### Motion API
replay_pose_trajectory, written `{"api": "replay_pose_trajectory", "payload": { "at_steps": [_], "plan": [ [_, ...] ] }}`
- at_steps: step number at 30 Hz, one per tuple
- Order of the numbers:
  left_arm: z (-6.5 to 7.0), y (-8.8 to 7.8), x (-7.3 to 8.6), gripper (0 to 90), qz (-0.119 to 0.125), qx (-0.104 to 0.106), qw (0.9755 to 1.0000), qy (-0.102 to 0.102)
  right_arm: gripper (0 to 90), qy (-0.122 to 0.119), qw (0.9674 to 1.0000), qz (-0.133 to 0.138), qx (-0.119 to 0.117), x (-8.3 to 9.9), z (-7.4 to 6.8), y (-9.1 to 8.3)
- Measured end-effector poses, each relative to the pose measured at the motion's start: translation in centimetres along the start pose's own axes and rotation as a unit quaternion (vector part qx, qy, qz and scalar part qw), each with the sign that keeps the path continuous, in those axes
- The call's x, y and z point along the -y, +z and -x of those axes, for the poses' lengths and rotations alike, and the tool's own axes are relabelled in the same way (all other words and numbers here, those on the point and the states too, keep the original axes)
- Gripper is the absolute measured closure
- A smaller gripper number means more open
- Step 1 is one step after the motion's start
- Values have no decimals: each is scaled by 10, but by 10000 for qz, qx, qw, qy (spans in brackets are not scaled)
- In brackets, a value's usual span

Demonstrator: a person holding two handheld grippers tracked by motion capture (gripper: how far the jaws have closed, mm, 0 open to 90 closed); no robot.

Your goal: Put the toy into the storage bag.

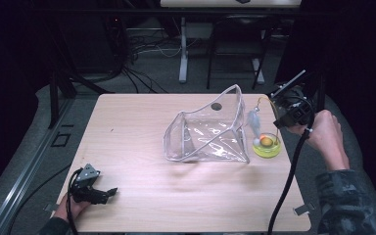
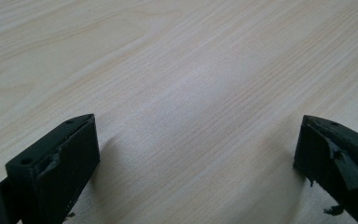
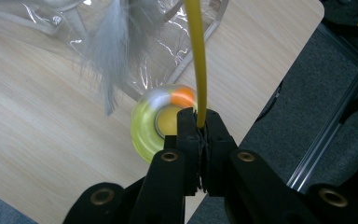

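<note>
While the wooden table (image 1: 142, 196) carries the clear plastic pouch (image 1: 206, 131) at centre, the yellow toy base (image 1: 267, 146) sits just right of it. Right gripper (image 3: 200, 122) clamps the yellow wand (image 3: 196, 56); left gripper (image 2: 196, 154) rests released.
</note>
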State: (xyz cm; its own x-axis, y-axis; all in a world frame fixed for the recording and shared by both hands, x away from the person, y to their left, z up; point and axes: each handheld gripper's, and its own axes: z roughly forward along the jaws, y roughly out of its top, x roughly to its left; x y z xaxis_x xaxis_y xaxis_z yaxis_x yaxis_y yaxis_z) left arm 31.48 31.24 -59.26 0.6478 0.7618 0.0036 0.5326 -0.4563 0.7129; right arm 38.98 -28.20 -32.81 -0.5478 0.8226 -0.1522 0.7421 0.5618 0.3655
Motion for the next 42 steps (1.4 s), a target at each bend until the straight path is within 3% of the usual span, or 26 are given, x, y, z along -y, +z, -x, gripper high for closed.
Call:
{"api": "replay_pose_trajectory", "payload": {
  "at_steps": [42],
  "plan": [
    [0,0,0,0,-18,29,10000,-2,877,-3,9983,354,471,-40,3,-52]
  ]
}}
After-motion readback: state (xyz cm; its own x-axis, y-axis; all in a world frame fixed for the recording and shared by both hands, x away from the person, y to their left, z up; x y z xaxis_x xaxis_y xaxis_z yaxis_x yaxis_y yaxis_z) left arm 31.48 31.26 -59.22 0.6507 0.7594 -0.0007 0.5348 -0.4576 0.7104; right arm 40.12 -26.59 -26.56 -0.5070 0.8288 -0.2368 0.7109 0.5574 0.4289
